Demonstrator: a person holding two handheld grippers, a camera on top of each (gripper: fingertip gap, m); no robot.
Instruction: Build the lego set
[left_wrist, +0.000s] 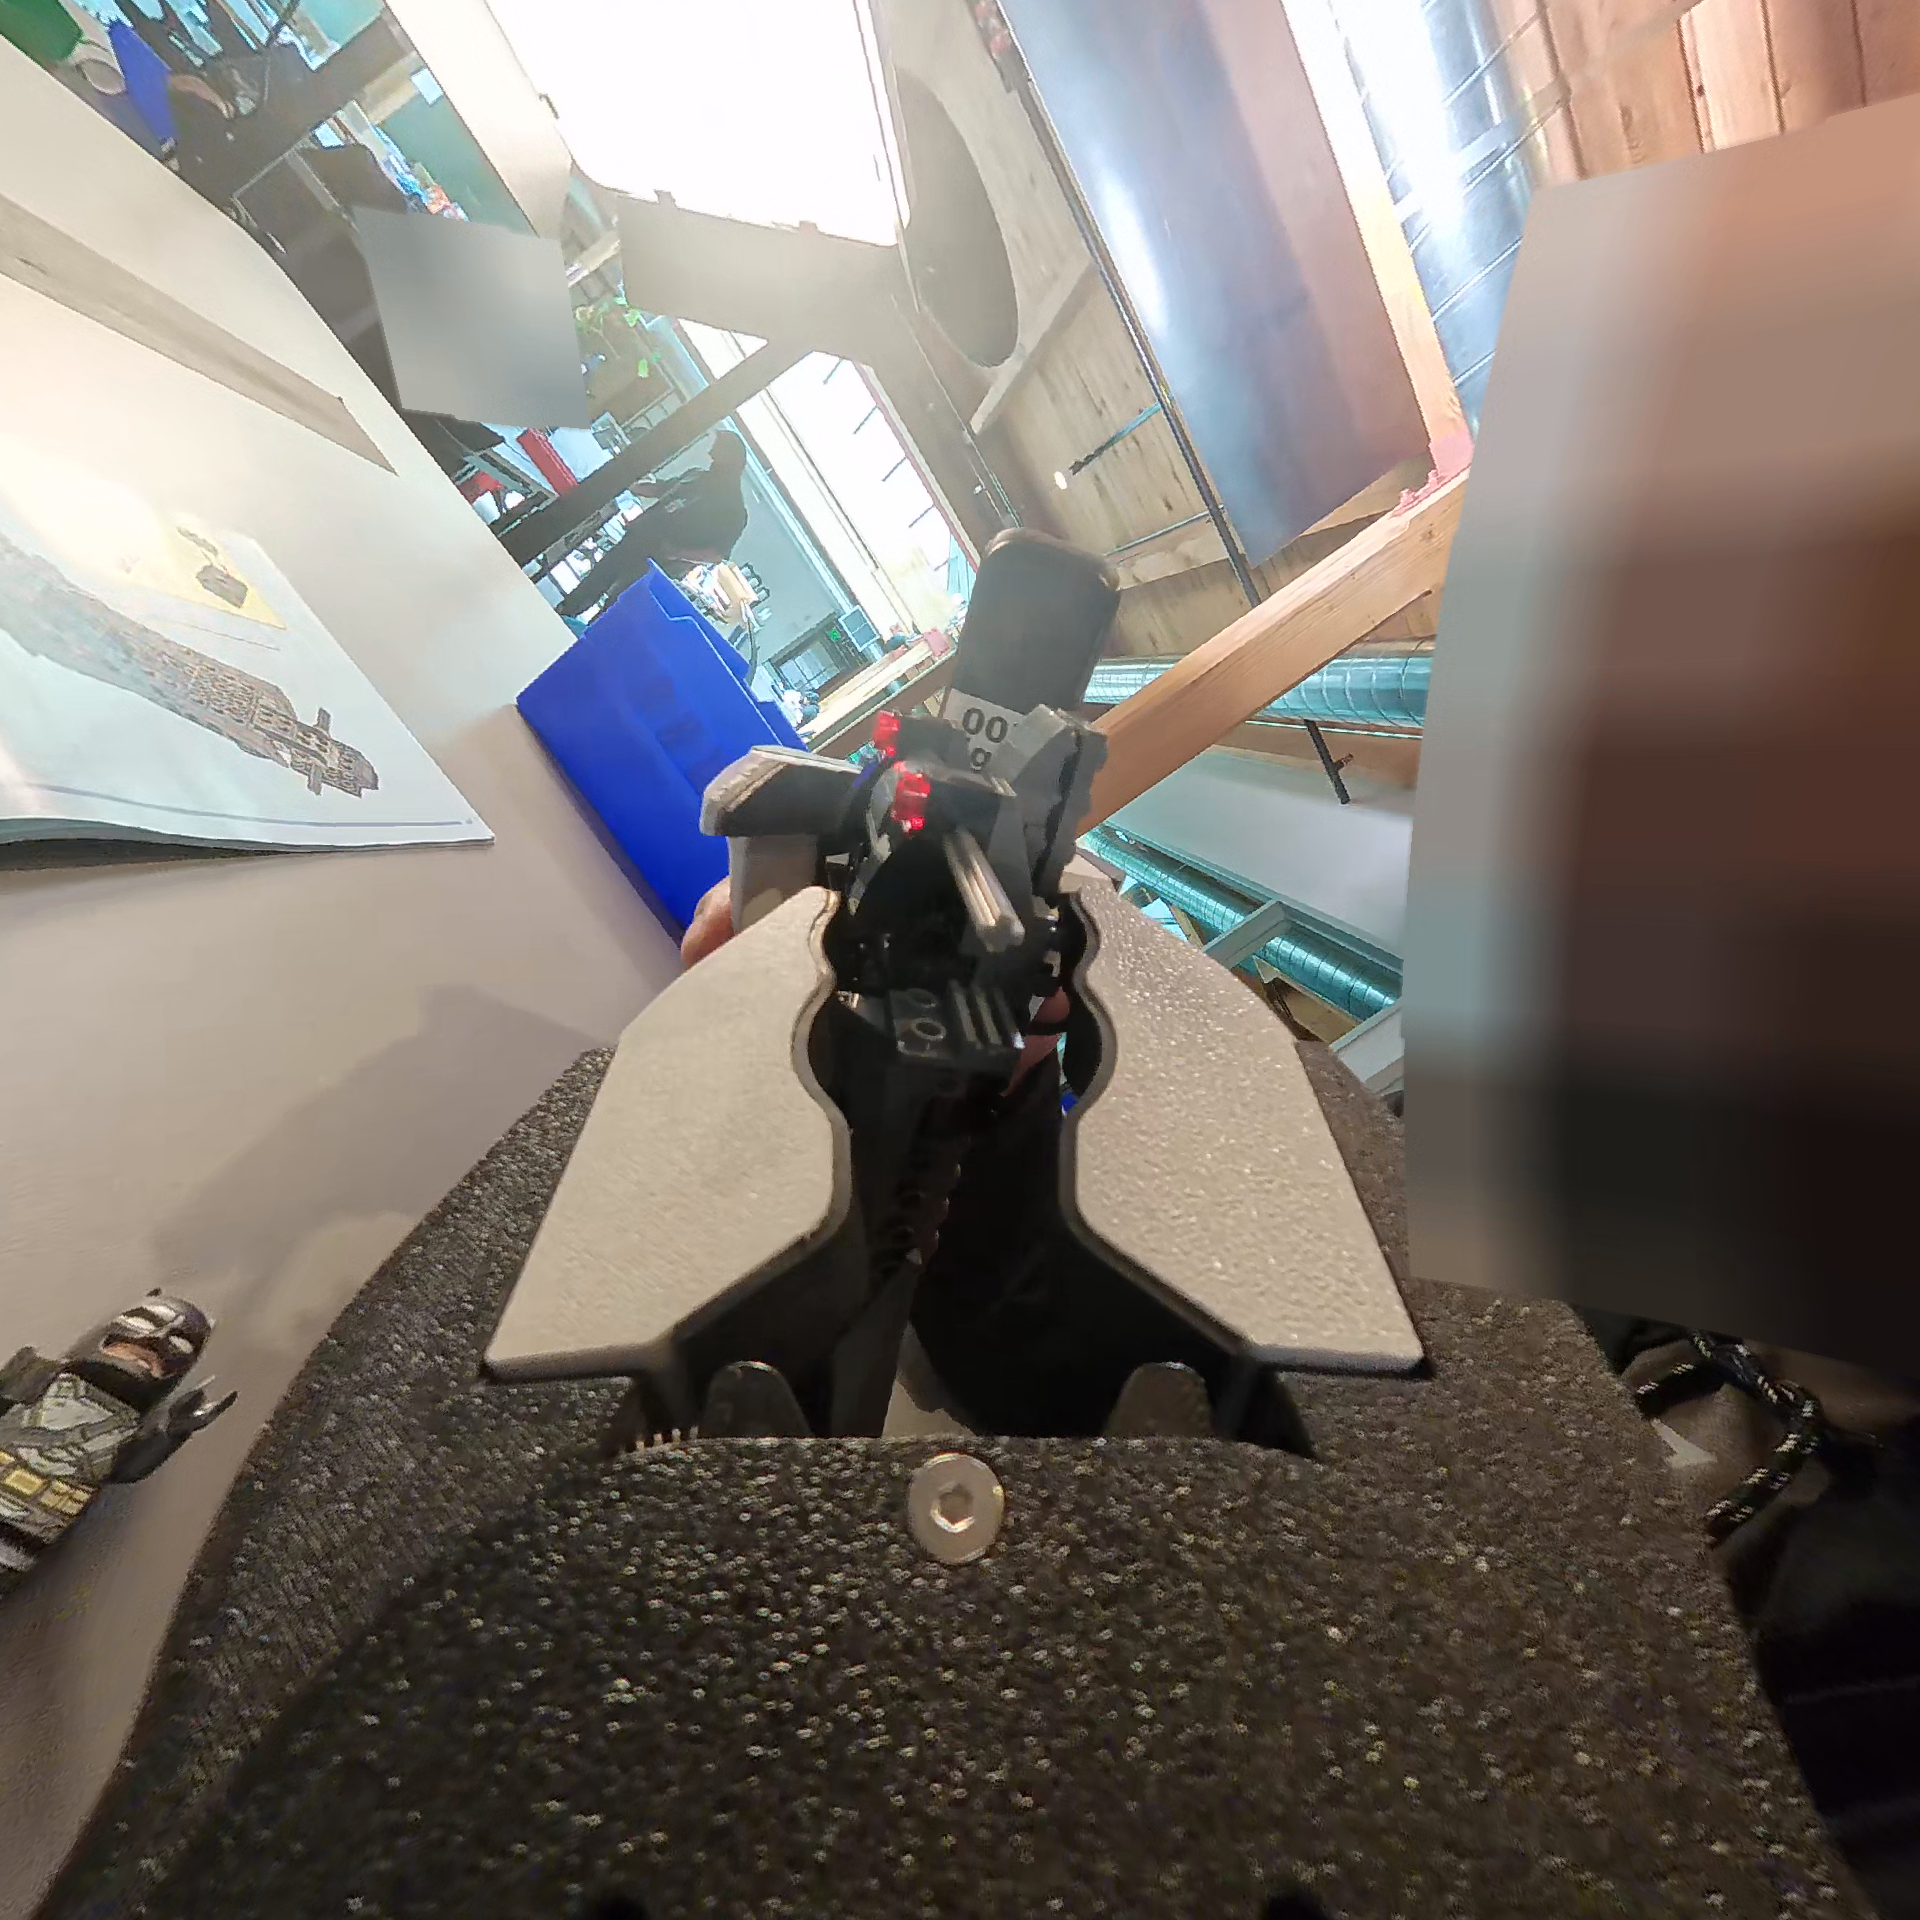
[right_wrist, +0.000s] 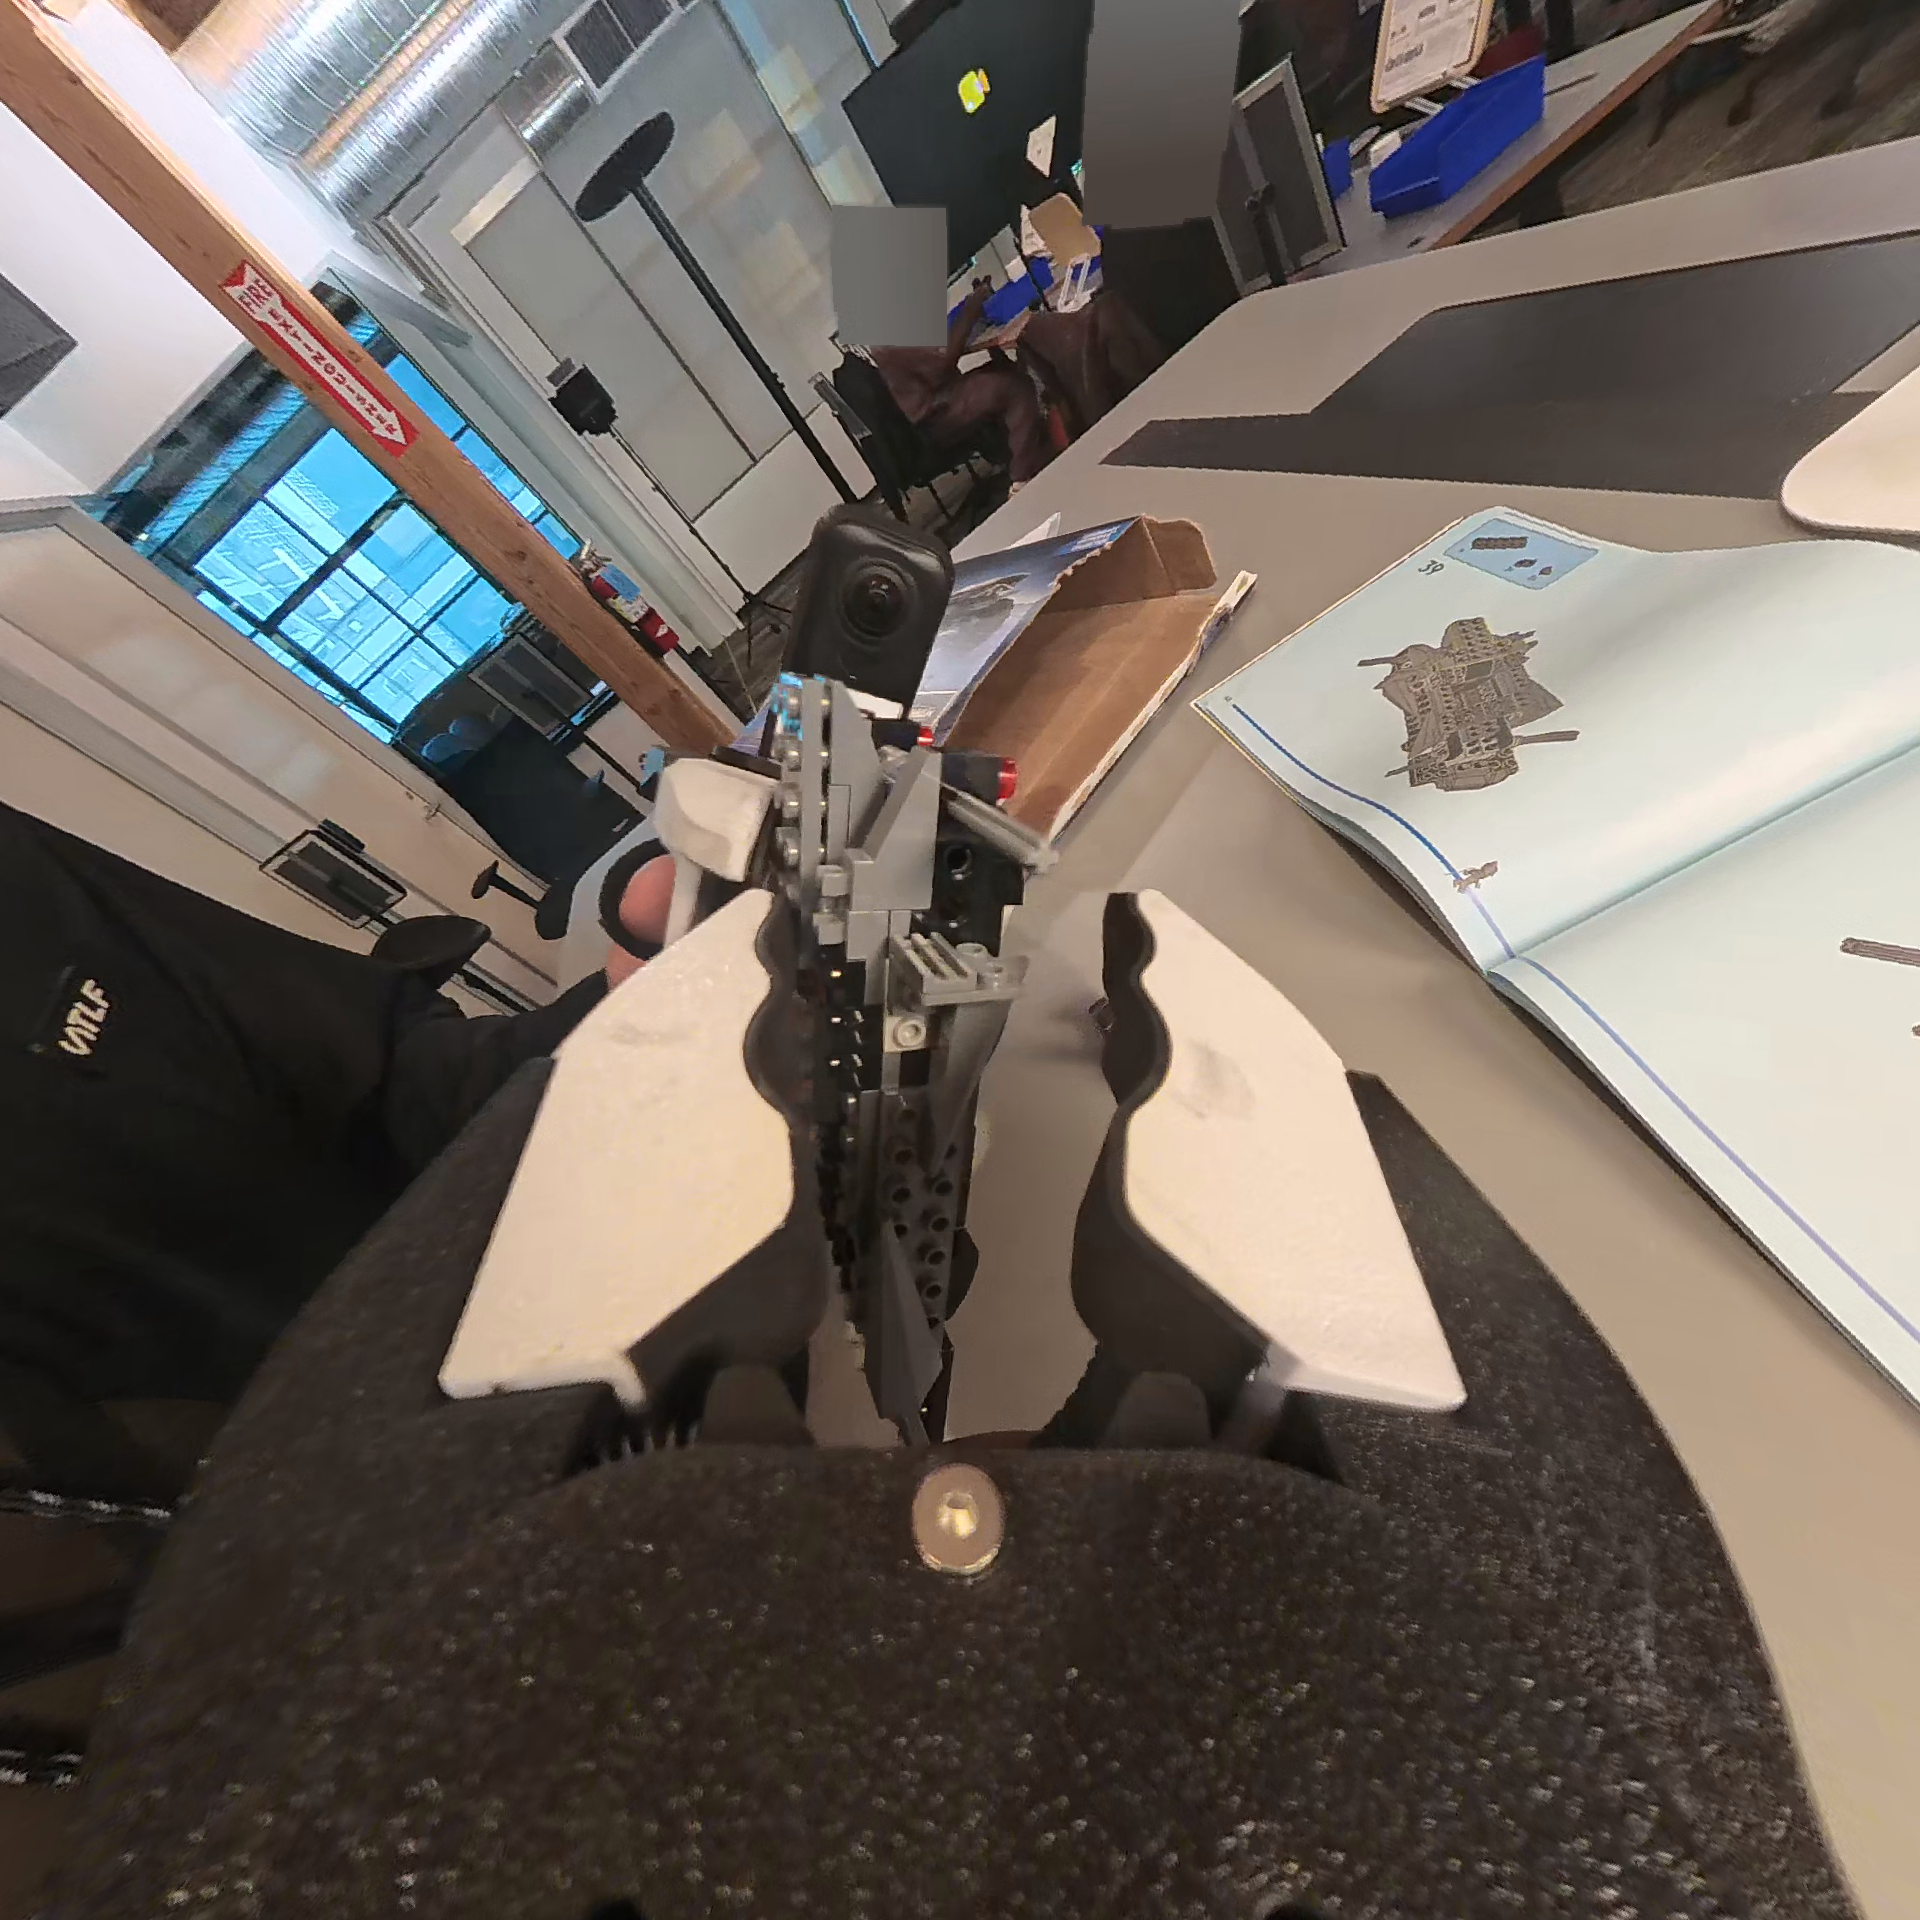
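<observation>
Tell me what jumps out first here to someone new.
A grey and black brick-built model with red studs, clamped by the left tool; it also sits between the right tool's fingers, where a gap shows on one side. An open instruction booklet lies on the table, and a dark minifigure lies nearby.

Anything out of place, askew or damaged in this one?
A minifigure lies flat on the table, apart from the brick model. A cardboard box lies open with a ragged flap, beside the booklet. Nothing looks spilled or broken.
</observation>
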